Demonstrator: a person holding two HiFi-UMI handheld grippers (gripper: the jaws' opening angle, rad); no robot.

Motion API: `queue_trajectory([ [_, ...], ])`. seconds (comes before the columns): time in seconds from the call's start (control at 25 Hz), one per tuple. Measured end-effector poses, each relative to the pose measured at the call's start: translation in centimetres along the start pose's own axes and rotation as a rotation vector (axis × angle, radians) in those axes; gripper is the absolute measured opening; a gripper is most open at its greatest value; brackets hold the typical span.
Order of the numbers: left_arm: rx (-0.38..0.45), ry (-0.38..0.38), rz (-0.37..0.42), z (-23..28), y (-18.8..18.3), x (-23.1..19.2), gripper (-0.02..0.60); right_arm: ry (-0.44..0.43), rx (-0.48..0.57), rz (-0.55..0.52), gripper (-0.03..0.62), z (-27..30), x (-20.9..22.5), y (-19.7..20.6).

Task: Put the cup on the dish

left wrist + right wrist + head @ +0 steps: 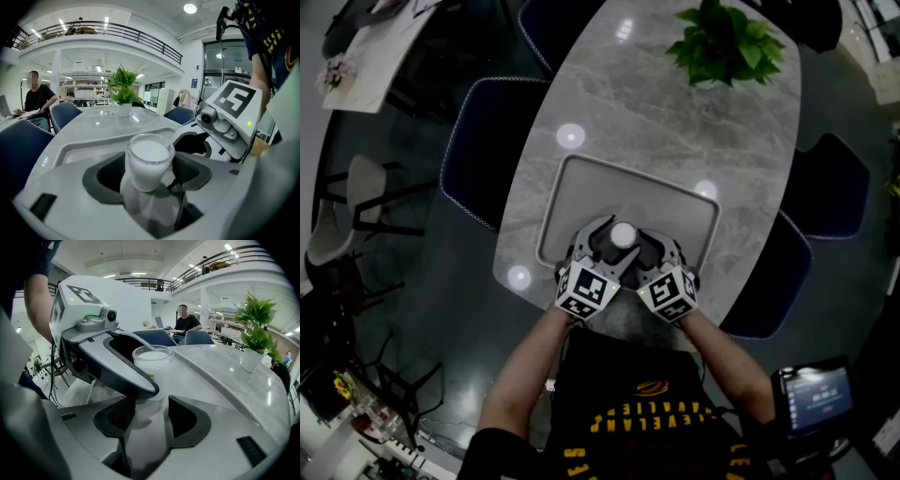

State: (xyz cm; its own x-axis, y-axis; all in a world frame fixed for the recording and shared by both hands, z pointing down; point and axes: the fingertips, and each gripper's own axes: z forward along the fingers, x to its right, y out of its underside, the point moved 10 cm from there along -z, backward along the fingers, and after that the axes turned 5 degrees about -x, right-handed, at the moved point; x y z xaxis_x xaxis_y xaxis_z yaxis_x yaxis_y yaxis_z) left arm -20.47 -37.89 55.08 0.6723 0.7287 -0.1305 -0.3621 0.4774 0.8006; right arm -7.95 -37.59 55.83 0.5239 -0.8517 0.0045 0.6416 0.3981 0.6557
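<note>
your left tool has its jaws spread around the small white-filled glass cup, apparently not squeezing it, since the cup stands on the pale grey rectangular dish near its near rim. your right tool is open and empty, just beside the left. there's room to draw back towards yourself. the potted green plant sits well apart on the grey marble desk.

Ceiling lights lit the room brightly and evenly. In the head view round glare spots sat on the pale surface, while the floor around it lay dim. Both gripper views bulged with fisheye distortion, their corners black and the nearest parts soft.
</note>
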Motion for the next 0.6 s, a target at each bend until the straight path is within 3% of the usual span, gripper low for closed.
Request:
queue_trajectory([
  [0.44,0.007,-0.065,-0.04,-2.4,0.2,0.4,0.304,0.006,0.035,-0.007,0.21,-1.6,-0.4,0.3],
  [0.6,0.028,-0.1,-0.089,-4.3,0.6,1.2,0.302,0.031,0.056,0.021,0.21,-3.1,-0.7,0.4],
])
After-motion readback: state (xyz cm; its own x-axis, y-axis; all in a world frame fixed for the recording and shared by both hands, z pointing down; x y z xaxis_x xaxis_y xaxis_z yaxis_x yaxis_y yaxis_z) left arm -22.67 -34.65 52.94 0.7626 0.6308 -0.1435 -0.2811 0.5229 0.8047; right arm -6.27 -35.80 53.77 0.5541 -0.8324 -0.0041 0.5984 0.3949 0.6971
